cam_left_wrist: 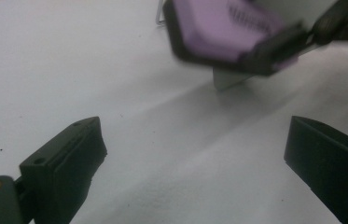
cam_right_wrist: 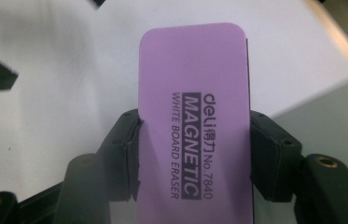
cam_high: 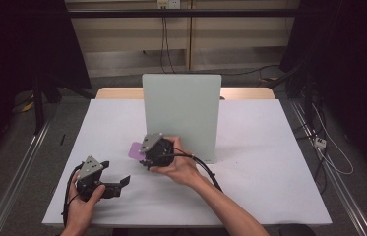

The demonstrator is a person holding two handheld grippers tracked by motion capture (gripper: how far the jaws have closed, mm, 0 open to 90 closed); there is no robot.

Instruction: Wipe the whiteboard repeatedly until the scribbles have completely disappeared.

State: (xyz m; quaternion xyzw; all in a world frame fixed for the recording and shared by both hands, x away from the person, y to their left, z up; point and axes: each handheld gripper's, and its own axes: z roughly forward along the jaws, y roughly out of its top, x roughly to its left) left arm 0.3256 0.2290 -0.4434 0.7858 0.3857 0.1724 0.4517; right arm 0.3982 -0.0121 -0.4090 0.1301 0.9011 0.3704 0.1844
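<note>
A purple magnetic whiteboard eraser [cam_right_wrist: 192, 107] with black print is clamped by its long sides between the jaws of my right gripper [cam_right_wrist: 194, 154], which is shut on it. From above, the eraser [cam_high: 135, 150] sticks out to the left of the right gripper [cam_high: 143, 156], held above the table just left of the upright pale whiteboard [cam_high: 182, 115]. My left gripper [cam_high: 115, 173] rests low near the front left, open and empty. In the left gripper view its jaws [cam_left_wrist: 195, 154] stand wide apart, with the held eraser [cam_left_wrist: 223, 28] ahead and above them.
The white tabletop [cam_high: 264, 162] carries the whiteboard on a small foot [cam_left_wrist: 227, 80]. The board's edge [cam_right_wrist: 335, 121] lies to the right in the right gripper view. Cables trail from both grippers toward the front edge. Dark floor and metal rails surround the table.
</note>
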